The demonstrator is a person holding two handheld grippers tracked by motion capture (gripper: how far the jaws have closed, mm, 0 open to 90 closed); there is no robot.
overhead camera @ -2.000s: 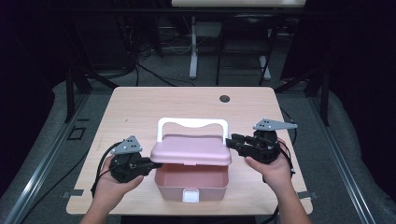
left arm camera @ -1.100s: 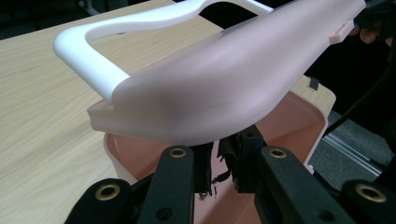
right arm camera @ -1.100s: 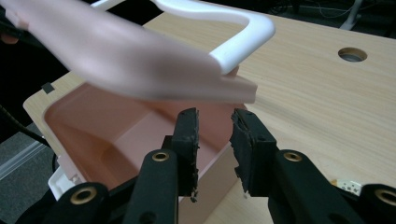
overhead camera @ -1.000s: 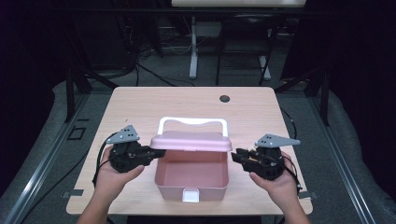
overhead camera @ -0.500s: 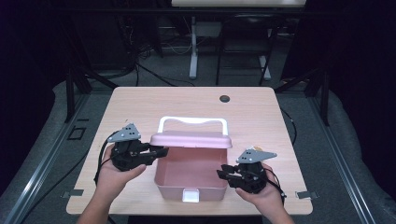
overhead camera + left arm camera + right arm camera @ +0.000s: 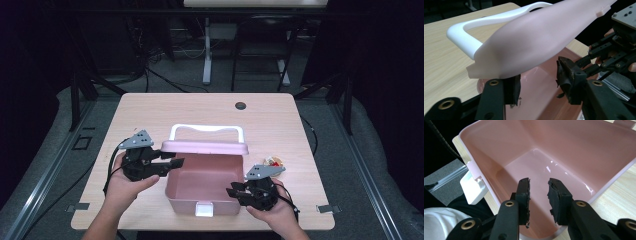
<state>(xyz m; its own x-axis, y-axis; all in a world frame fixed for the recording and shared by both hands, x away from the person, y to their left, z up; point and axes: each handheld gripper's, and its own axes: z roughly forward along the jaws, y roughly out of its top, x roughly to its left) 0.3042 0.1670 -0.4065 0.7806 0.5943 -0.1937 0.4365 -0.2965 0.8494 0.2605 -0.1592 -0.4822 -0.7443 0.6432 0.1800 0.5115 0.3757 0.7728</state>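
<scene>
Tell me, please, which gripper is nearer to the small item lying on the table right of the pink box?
Right. The right gripper sits just below the small item; the left gripper is across the pink box.

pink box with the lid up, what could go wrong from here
The lid stands open and the left gripper, whose jaws have just been opening, no longer pinches its edge, so the lid might fall shut. The right gripper hangs at the box rim, jaws apart over the inside, and a falling lid could strike it. A small item lies on the table just behind that hand and could get knocked.
</scene>
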